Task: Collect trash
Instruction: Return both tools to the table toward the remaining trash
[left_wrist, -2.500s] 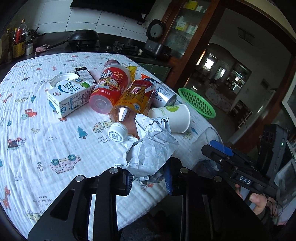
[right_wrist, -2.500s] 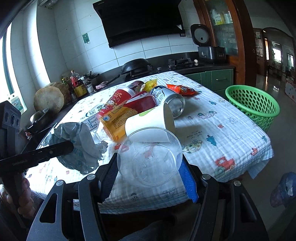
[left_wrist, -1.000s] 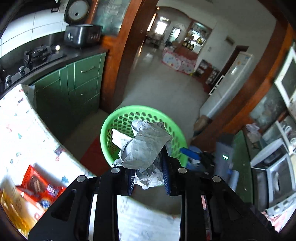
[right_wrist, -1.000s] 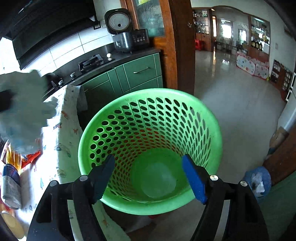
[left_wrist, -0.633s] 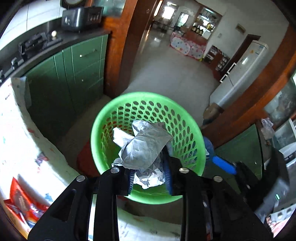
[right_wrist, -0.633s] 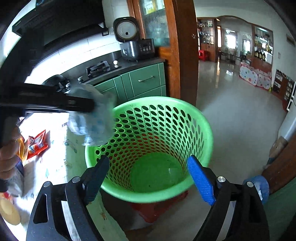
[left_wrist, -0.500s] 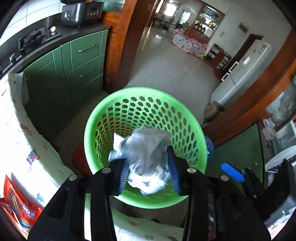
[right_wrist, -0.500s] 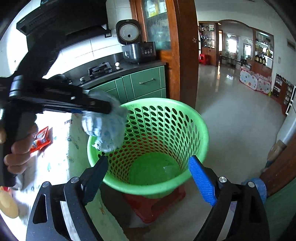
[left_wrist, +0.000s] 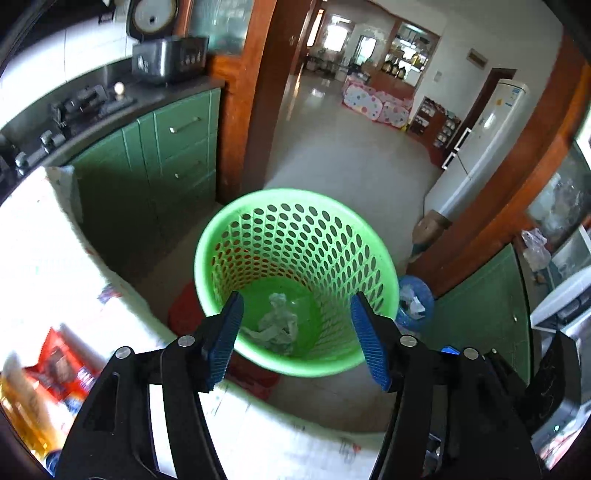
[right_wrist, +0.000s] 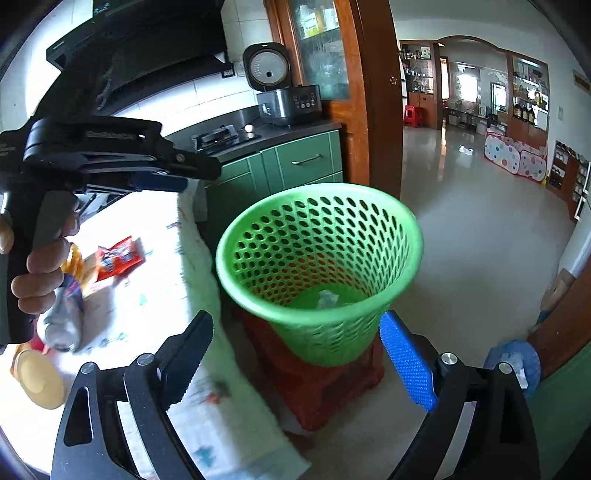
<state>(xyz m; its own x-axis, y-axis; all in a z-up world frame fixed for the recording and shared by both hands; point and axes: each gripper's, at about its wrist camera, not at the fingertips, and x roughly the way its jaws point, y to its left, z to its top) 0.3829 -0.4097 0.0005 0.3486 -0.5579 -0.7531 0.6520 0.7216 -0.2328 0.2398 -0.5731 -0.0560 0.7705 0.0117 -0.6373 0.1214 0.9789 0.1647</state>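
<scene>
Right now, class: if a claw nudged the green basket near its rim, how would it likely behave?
The green basket would probably tip easily: it is tall, flares wide at the rim, and perches on a small red stool. Its perforated plastic walls suggest it is light. Only crumpled paper shows inside, adding little ballast.

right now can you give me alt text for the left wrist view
The open left claw hangs empty above a green perforated basket that holds crumpled paper at its bottom. The basket stands on a red stool beside the cloth-covered table, with green cabinets and a tiled floor beyond.
</scene>
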